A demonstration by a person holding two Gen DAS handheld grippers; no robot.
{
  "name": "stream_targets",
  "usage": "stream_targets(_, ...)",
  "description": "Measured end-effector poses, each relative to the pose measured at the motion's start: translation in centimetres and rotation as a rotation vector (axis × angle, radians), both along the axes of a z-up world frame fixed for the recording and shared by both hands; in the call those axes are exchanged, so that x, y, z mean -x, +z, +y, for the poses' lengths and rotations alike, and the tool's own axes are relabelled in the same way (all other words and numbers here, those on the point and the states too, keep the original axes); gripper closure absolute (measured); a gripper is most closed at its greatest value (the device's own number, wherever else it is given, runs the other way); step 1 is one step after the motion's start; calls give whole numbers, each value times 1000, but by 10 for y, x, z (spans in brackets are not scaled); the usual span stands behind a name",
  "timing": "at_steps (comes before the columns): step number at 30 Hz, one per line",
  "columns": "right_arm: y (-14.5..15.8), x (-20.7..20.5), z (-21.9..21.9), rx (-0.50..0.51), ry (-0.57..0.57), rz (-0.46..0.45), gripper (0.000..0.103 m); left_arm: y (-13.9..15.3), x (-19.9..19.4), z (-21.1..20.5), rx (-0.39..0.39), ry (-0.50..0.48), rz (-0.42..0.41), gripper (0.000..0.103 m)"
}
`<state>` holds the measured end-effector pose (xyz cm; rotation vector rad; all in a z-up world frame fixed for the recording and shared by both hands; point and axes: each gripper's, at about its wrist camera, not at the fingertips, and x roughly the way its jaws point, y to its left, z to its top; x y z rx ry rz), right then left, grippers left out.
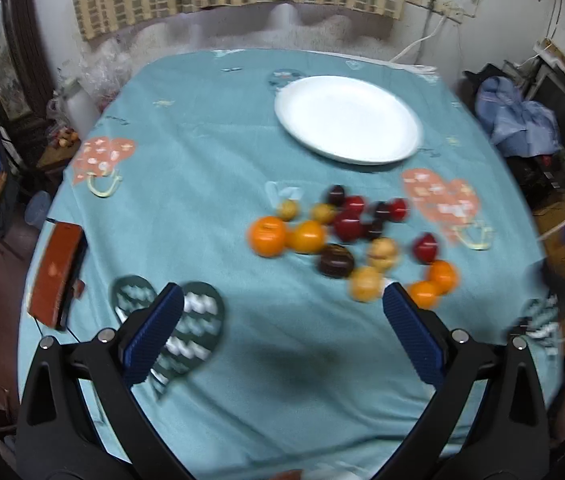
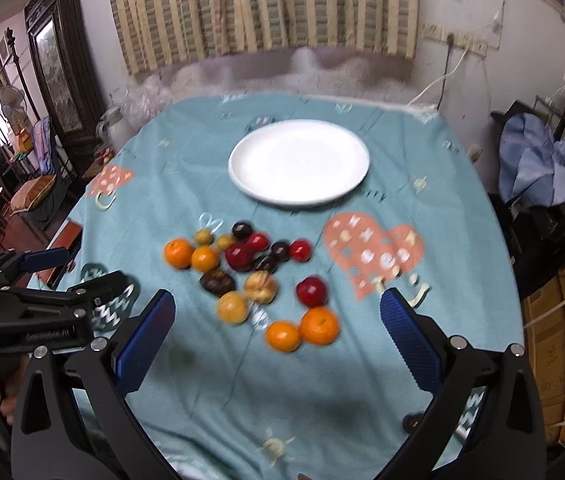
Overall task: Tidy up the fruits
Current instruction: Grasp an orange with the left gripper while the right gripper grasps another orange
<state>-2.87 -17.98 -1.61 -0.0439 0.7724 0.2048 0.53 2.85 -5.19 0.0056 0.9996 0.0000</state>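
Nothing sorted yet — plate (image 2: 299, 162) bare, all fruit (image 2: 256, 276) loose on the bench (image 2: 422, 340), clustered just before the plate. Left gripper (image 1: 282, 304) and right gripper (image 2: 276, 312): jaws spread wide, holding nothing. Plate smooth, white, round; fruit small, rounded — glossy red, orange, yellow, dark; cloth soft, teal.

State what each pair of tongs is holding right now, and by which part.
Nothing is held. The left tongs and right tongs both stand open and empty above the teal tablecloth, short of the scattered fruits.
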Motion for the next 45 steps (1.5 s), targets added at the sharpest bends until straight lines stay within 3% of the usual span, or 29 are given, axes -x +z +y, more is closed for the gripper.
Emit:
stream_targets(3, 2, 16, -17, 25, -20, -197, 1, -41, -2, 30, -36, 47, 47, 2)
stream_targets(4, -8, 13, -18, 29, 13, -188, 1, -49, -3, 35, -14, 43, 65, 2)
stream_targets(6, -47, -7, -13, 86, 34, 65, 1, -66, -5, 41, 31, 32, 88, 2)
stream_targets(7, -53, -7, -18, 67, 16, 92, 1, -73, -6, 42, 47, 21, 82, 2)
stream_targets(10, -53, 8, -25, -62, 1, 55, 1, -85, -20, 39, 83, -51, 42, 2)
stream_targets(13, -52, 11, -20, -24, -13, 47, 1, -98, -45, 42, 65, -56, 32, 3)
stream_targets(17, -62, 16, -25, -22, -36, 87, 1, -107, -64, 33, 39, -140, 25, 5)
stream_targets(19, -62, 12, -38, -49, -54, 115, 1, -110, -70, 28, 60, -196, 28, 17)
stream_targets(23, -62, -3, -52, -107, -84, 144, 1, -111, -80, 32, 90, -264, 17, 23)
stream_targets(26, -65, -4, -54, -114, -96, 164, 1, -114, -89, 39, 163, -302, 35, 31)
stream_targets(29, -66, -9, -54, -126, -92, 183, 1, -115, -97, 42, 189, -364, 50, 48)
stream_targets(30, -66, -10, -53, -125, -88, 185, 1, -115, -97, 41, 193, -383, 55, 55)
stream_targets(33, -65, -13, -51, -121, -74, 191, 1, -116, -98, 28, 141, -426, 41, 56)
stream_targets(36, -66, -15, -48, -117, -51, 201, 1, -118, -101, 29, 153, -428, 59, 57)
stream_targets(40, -75, -20, -48, -75, -50, 223, 1, -114, -91, 26, 86, -414, 74, 58)
stream_targets(43, -98, -29, -50, -95, -39, 259, 1, -110, -74, 37, 125, -347, 89, 58)
stream_targets(44, -107, -33, -49, -98, -27, 282, 4, -108, -68, 41, 141, -325, 93, 58)
stream_targets(45, -116, -37, -47, -99, -11, 305, 15, -105, -59, 44, 159, -299, 94, 58)
